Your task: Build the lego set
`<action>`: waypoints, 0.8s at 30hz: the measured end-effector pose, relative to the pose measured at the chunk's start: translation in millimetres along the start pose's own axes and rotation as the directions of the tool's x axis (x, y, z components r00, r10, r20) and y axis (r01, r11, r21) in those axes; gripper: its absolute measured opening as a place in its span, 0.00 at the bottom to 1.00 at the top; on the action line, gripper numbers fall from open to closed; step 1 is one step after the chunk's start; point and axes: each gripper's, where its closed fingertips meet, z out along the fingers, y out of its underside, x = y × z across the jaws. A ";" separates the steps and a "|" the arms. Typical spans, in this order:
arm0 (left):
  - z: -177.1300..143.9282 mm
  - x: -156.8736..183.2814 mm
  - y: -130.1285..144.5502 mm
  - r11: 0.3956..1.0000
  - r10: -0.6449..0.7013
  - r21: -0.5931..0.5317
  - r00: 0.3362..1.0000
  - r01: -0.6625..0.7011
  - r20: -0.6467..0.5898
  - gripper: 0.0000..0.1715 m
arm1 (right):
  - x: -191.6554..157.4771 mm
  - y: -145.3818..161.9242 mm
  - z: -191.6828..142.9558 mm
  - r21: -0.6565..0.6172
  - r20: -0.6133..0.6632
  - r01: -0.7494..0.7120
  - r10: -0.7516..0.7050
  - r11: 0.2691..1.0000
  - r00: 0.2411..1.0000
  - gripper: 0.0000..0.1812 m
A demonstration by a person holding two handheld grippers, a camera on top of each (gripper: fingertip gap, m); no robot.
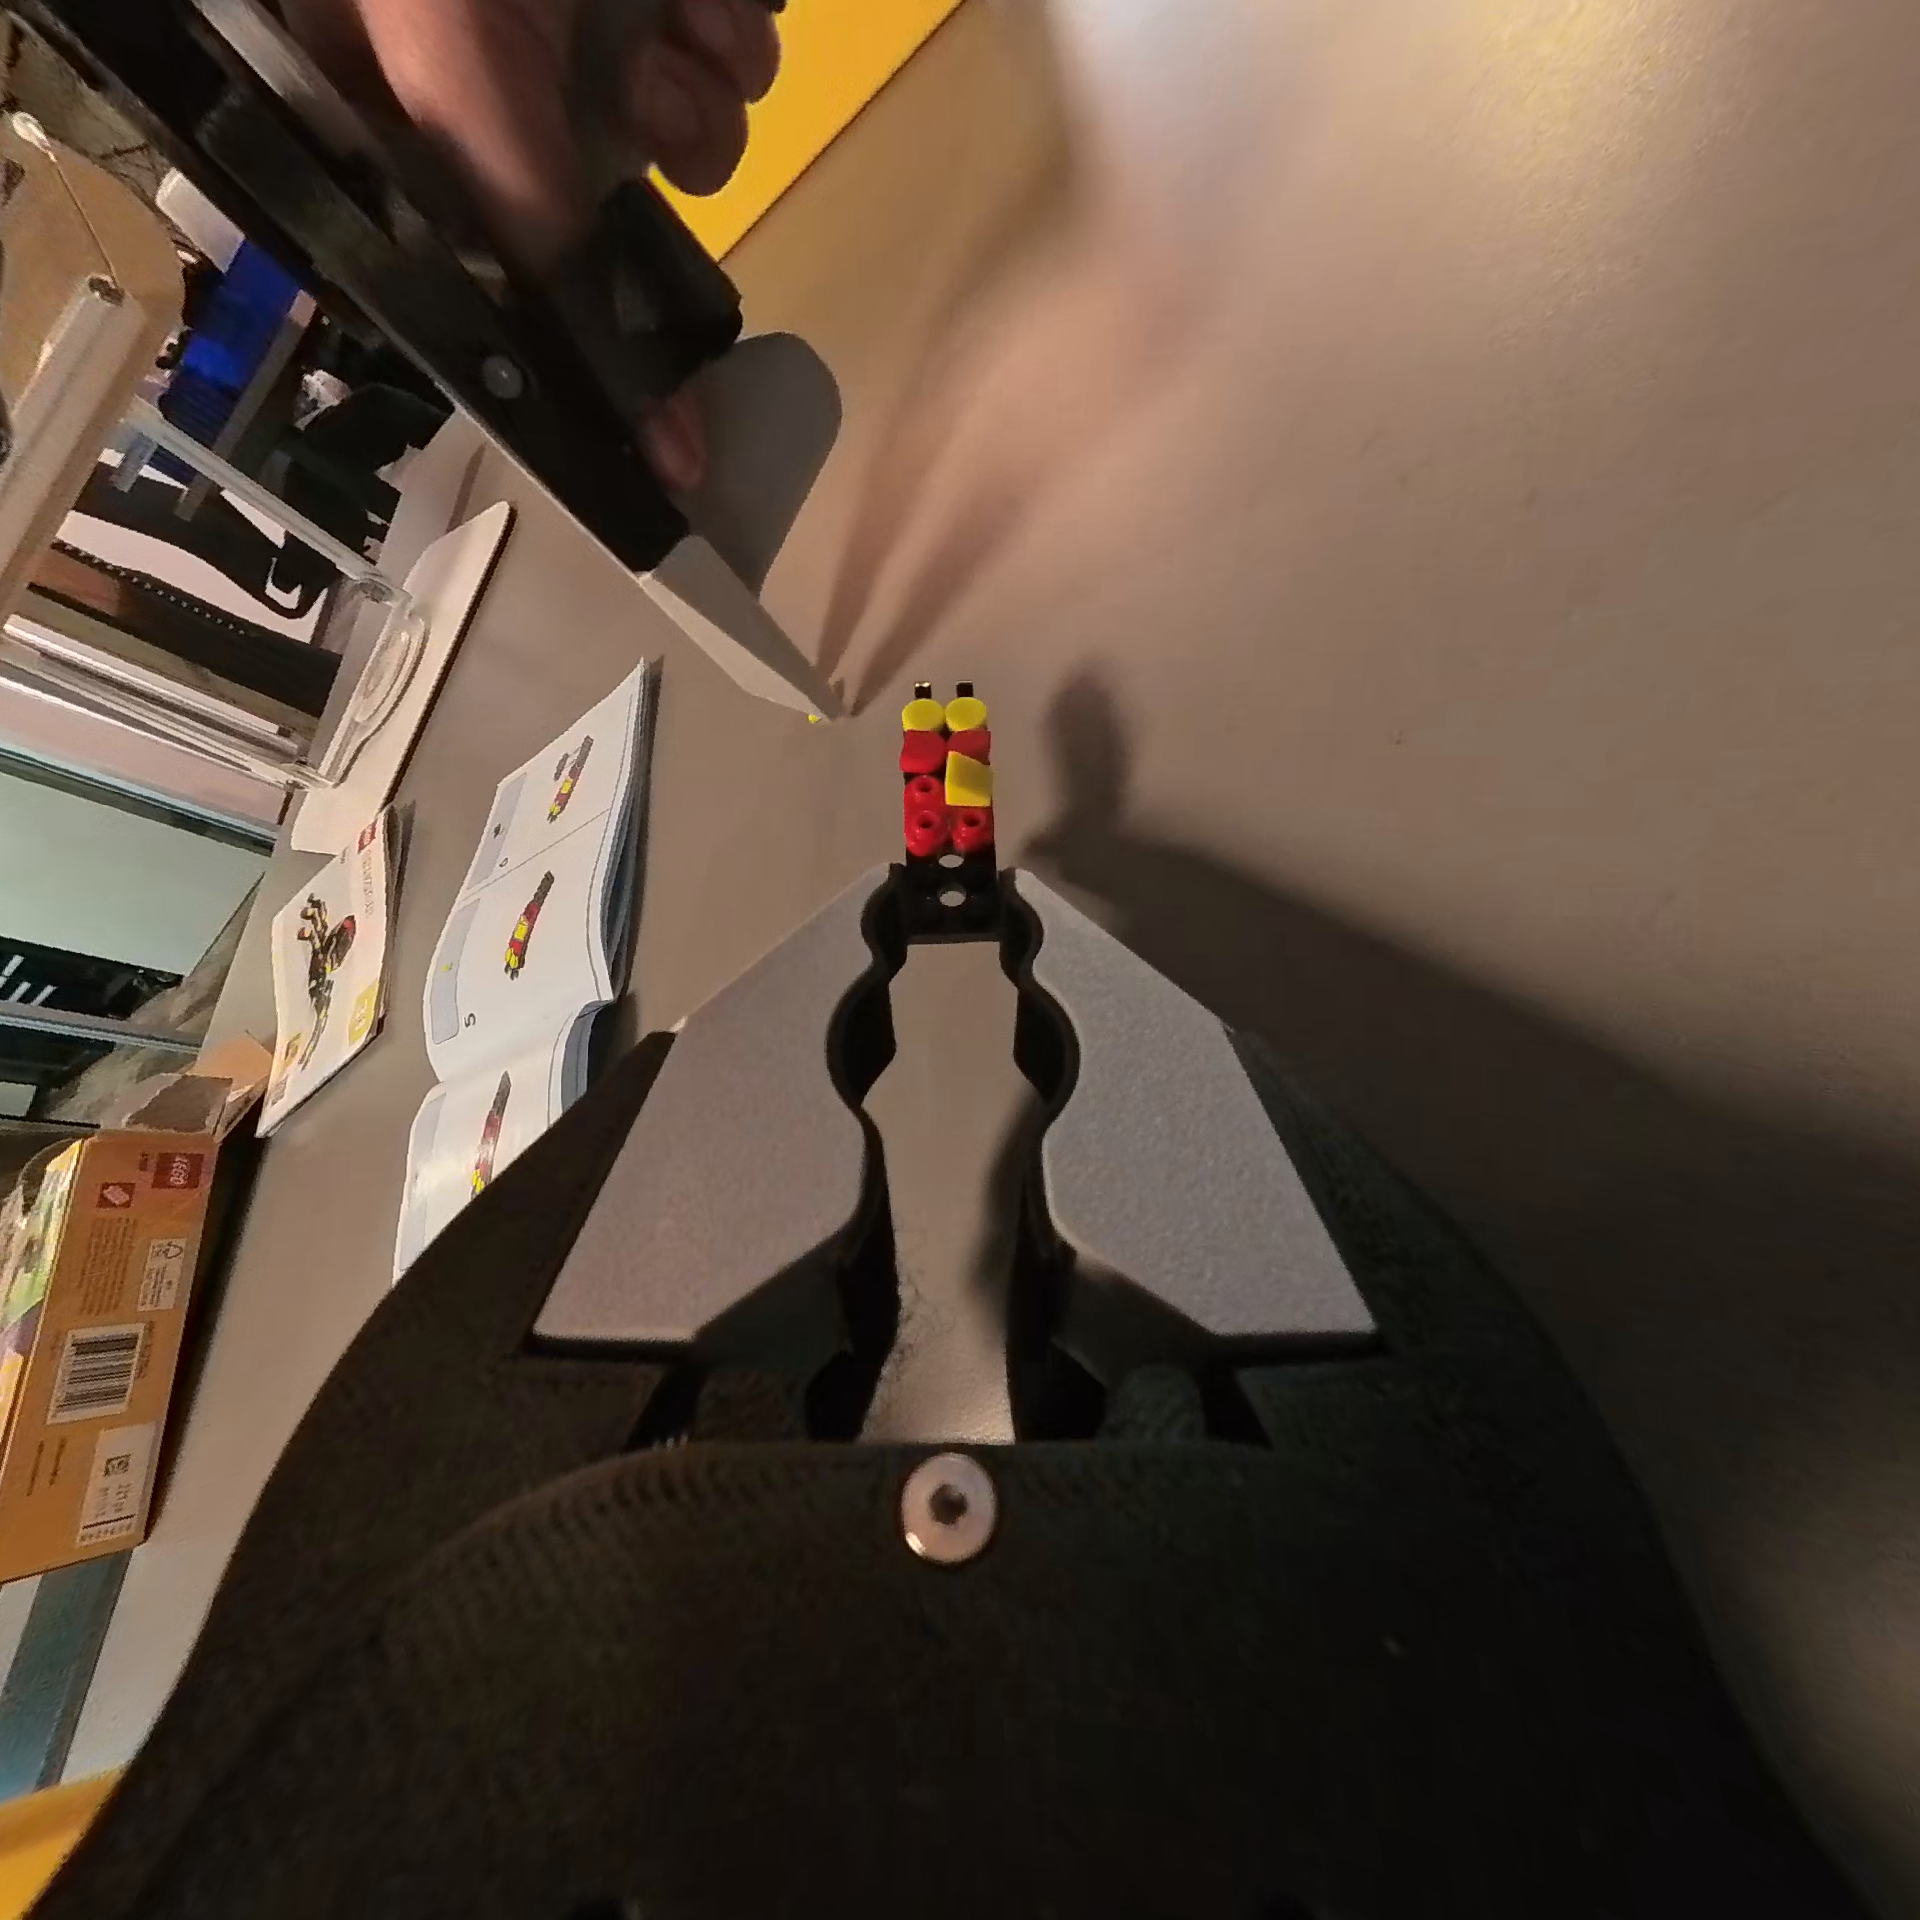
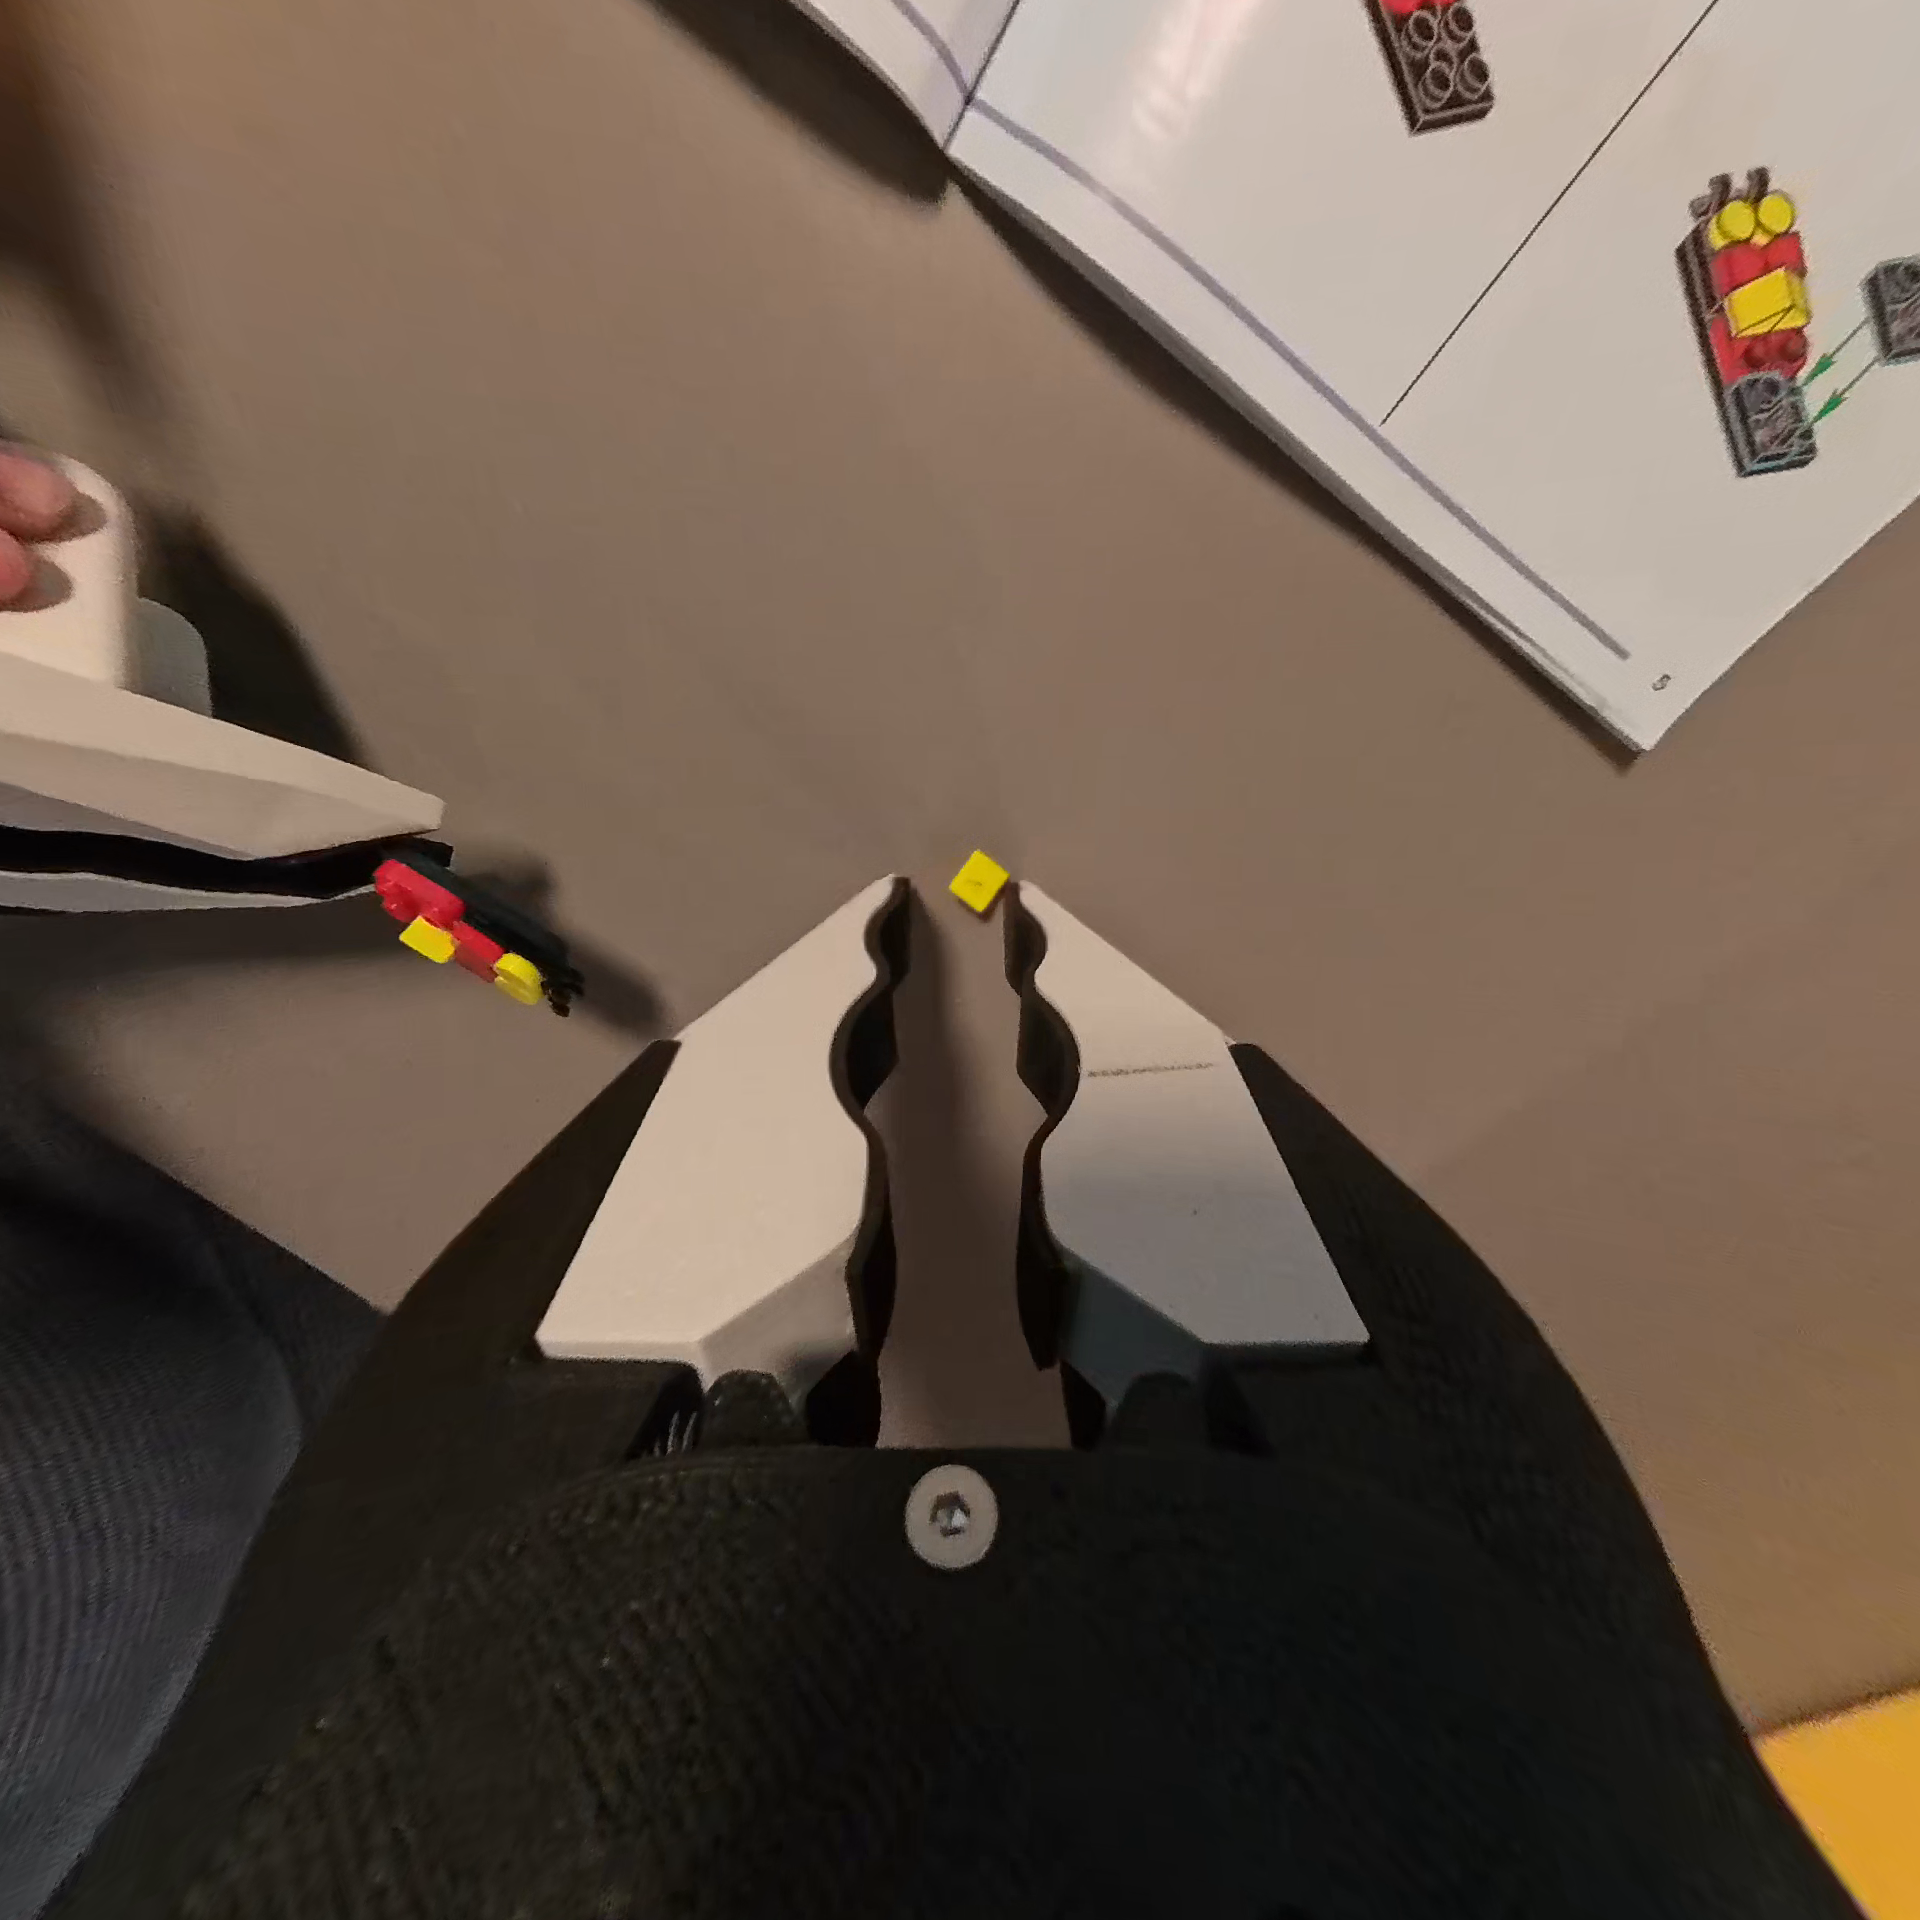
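My left gripper (image 1: 951,883) is shut on the black base of a small lego assembly (image 1: 948,790) topped with red and yellow pieces, held just above the grey table (image 1: 1455,520). The assembly also shows in the right wrist view (image 2: 468,935), sticking out of the left gripper's tips (image 2: 416,862). My right gripper (image 2: 956,894) is open, its tips down at the table. A small yellow square tile (image 2: 979,881) lies at the gap between them, close to the right finger. In the left wrist view the right gripper (image 1: 821,701) is just left of the assembly.
An open instruction booklet (image 1: 551,914) lies left of the assembly and also shows in the right wrist view (image 2: 1455,312). A second leaflet (image 1: 327,987), a cardboard box (image 1: 94,1340) and a clear glass (image 1: 384,644) on a coaster sit further left. A yellow surface (image 2: 1839,1787) borders the table. My right fingertips sit around 10 cm from my left ones.
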 end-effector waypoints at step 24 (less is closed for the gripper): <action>-0.2 0.2 -0.2 1.000 0.000 0.001 1.000 0.000 -0.003 0.09 | 5.4 3.0 0.0 0.001 -0.095 0.713 -0.710 0.701 0.698 0.01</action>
